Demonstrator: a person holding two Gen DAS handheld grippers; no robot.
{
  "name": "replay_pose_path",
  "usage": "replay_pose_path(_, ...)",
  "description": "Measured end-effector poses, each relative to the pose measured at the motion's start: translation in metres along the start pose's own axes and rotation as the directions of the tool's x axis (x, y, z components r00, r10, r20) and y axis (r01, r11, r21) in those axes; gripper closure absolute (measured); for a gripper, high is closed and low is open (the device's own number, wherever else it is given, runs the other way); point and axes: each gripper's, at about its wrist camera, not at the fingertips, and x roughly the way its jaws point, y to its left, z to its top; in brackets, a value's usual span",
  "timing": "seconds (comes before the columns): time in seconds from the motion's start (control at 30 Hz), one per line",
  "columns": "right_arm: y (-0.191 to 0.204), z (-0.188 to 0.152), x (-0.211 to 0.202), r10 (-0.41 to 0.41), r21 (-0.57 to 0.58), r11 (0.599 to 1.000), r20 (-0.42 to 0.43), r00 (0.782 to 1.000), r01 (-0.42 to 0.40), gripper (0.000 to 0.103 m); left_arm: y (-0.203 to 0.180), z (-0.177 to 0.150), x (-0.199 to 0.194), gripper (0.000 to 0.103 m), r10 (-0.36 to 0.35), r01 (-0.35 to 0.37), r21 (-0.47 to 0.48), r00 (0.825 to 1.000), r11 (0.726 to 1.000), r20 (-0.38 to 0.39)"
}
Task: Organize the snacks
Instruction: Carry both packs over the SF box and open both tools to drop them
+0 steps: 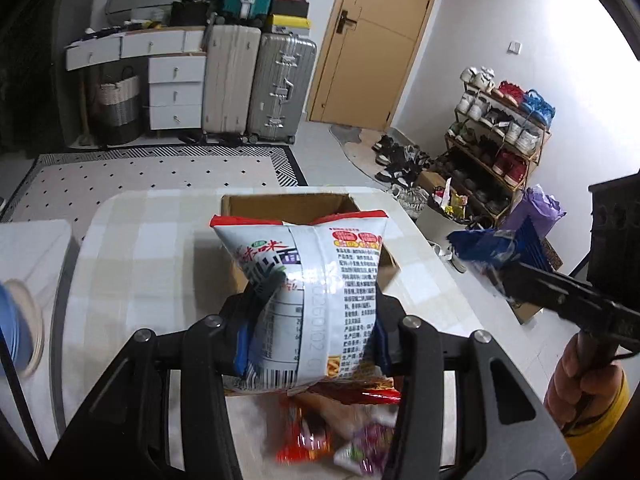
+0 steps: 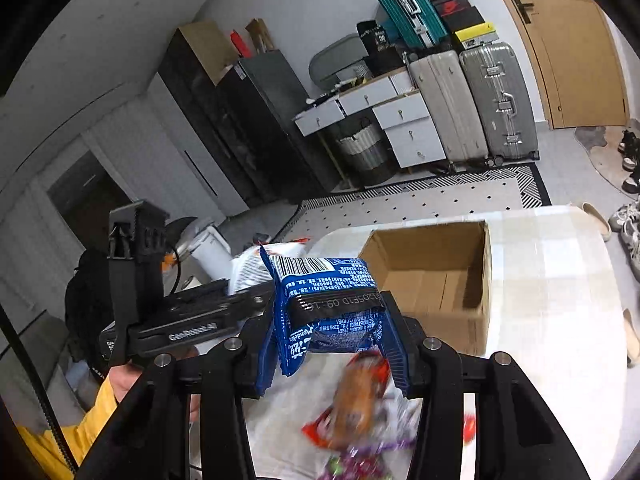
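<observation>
Left gripper [image 1: 310,336]: jaws clamped on a white snack packet [image 1: 308,300] with a red top seam and printed text. The blue pads [image 1: 243,344] press on the packet's lower sides; the packet stands upright between them, its upper part puffed out above the fingers. It is held clear of the table.

Right gripper [image 2: 332,344]: jaws clamped on a blue biscuit packet [image 2: 320,292] with a barcode at its upper edge and a dark seam band with a printed date code across it. The packet is squeezed between the blue pads [image 2: 394,344] and rises above them, tilted toward the left gripper. In the left wrist view the same packet [image 1: 492,246] shows at the tip of the right gripper [image 1: 508,276], off to the right of the left tool and at a similar height. A hand [image 1: 576,384] with a yellow sleeve holds that tool.

Ahead of both tools, an open cardboard box [image 2: 472,276] stands on the table [image 2: 560,300], which has a pale checked cover. From the left gripper it lies straight ahead, behind the white packet; from the right gripper, ahead and to the right. What can be seen of its interior holds nothing.

Beneath and just behind the fingertips of both tools, a loose pile of snacks [image 2: 360,412] lies on the table: red, orange and purple wrappers, blurred, so individual items cannot be told apart.
</observation>
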Motion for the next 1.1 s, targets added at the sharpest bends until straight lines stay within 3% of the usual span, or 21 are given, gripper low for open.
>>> replay_pose_path(0.2, -0.037, 0.037, 0.072, -0.049, 0.014, 0.999, -0.094, 0.994, 0.050, 0.057, 0.009, 0.053, 0.078, 0.061, 0.040, -0.041, -0.008, 0.996, 0.999, -0.082)
replay_pose_path(0.47, -0.089, 0.042, 0.138, -0.041, 0.096, 0.993, -0.200, 0.979, 0.061, 0.057, 0.027, 0.088, 0.181, 0.061, 0.039, -0.048, -0.036, 0.975, 0.998, -0.220)
replay_pose_path(0.77, -0.113, 0.028, 0.166, -0.070, 0.108, 0.989, -0.267, 0.961, 0.102, 0.057, 0.047, 0.078, 0.244, 0.061, 0.053, -0.069, -0.040, 0.950, 0.997, -0.309)
replay_pose_path(1.1, -0.116, 0.013, 0.174, -0.125, 0.088, 0.983, -0.304, 0.944, 0.158, 0.054, 0.049, 0.055, 0.259, 0.061, 0.068, -0.083, -0.028, 0.935, 0.996, -0.348)
